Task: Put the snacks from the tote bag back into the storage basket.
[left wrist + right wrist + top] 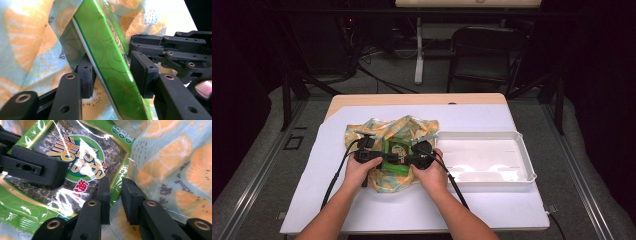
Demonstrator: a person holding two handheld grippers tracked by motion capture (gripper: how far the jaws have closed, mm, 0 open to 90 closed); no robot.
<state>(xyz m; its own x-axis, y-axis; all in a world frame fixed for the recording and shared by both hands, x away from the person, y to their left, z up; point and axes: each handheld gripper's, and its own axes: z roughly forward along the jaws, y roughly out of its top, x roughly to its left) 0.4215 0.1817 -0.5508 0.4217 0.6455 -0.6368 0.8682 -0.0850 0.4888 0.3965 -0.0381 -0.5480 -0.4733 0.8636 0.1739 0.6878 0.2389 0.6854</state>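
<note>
A green seaweed packet lies on a cloth printed with orange slices in the high view. Both hands hold their grippers against it from either side. In the left gripper view the packet stands edge-on between the jaws of my left gripper, and both pads touch it. My right gripper has its jaws a narrow gap apart at the packet's lower right corner, with its thin edge and the cloth showing in the gap. One left jaw lies across the packet's upper left in the right gripper view.
A white plastic tray sits right of the cloth, close to the right hand. Cloth and tray rest on a white mat over a wooden table. A dark chair stands beyond the far edge.
</note>
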